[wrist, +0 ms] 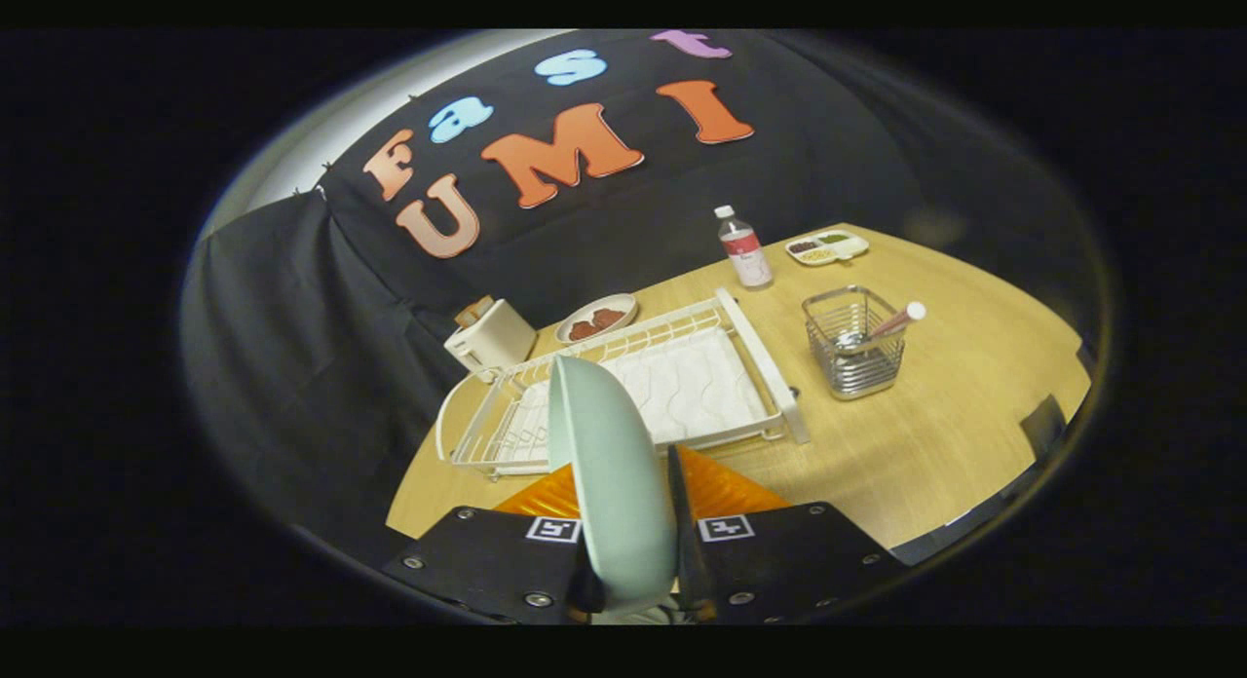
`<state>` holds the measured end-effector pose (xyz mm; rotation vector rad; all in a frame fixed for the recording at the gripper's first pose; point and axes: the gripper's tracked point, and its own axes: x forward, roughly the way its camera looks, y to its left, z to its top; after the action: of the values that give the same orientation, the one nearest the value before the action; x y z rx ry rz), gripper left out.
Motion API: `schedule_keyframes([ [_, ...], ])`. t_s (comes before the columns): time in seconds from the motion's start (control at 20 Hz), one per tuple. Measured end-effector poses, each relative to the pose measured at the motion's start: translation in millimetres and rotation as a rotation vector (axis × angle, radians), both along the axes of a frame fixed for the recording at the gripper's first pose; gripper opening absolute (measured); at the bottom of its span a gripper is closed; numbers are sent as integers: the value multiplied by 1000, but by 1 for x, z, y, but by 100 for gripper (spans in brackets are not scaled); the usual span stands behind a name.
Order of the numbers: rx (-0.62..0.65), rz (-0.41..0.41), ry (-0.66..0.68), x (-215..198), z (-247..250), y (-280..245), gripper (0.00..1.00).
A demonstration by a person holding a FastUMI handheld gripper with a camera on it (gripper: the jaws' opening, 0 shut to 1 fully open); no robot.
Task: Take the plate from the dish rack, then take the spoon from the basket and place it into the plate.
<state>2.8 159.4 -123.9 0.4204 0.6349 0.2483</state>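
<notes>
While clamped edge-on between both fingers of the gripper (628,571), the pale green round plate (609,464) stood upright, clear above the white wire dish rack (623,386). Pink-handled spoon (891,323) leaned in the metal wire basket (853,352), beyond the fingers and rightward, on the wooden table (955,444).

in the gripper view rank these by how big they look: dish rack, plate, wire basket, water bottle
1. Dish rack, widest span.
2. Plate, clamped on edge between the gripper fingers; nearness to the camera inflates it, so its rank is unsure.
3. Wire basket, holding the spoon.
4. Water bottle, farthest back.
</notes>
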Motion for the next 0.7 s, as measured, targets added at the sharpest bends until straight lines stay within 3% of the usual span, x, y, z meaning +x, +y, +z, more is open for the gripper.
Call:
schedule_keyframes([
  [0.35, 171, -18, 100, -31, -64, 5, 29],
  [0.7, 303, -71, 170, -30, -96, 18, 29],
])
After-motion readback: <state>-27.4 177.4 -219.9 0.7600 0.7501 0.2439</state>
